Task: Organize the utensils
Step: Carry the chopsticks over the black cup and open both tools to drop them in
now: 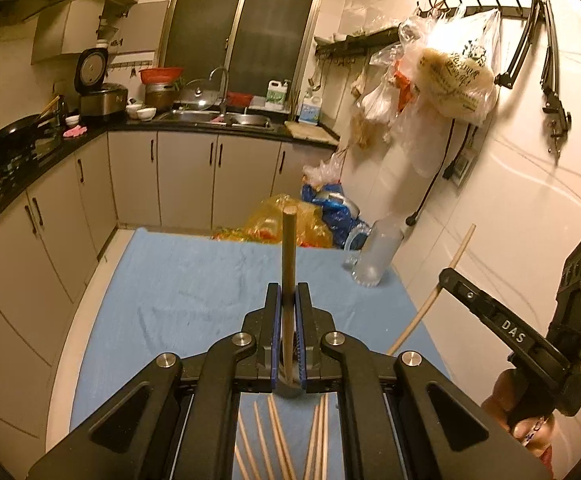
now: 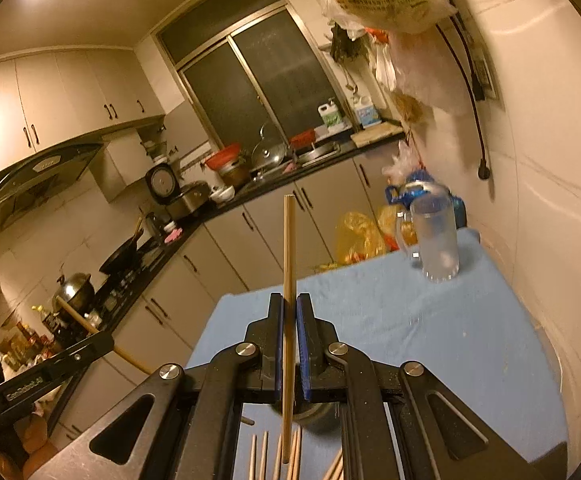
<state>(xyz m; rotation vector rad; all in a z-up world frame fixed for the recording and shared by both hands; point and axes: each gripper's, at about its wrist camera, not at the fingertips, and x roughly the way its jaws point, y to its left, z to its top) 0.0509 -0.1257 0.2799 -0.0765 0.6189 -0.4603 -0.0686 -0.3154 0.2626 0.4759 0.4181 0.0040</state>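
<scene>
1. The left gripper [image 1: 288, 296] was clenched on one chopstick [image 1: 289, 264], upright.
2. The right gripper [image 2: 289, 308] clamped another chopstick [image 2: 289, 256], also upright.
3. The mug [image 2: 436, 236] stood far right on the blue cloth [image 2: 370, 308], nearer the right gripper.

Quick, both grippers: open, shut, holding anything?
Left gripper: shut on one wooden chopstick.
Right gripper: shut on another chopstick.

"das" in white on right gripper [image 1: 446, 280] arm; print on hanging plastic bag [image 1: 456, 76] unreadable.
</scene>
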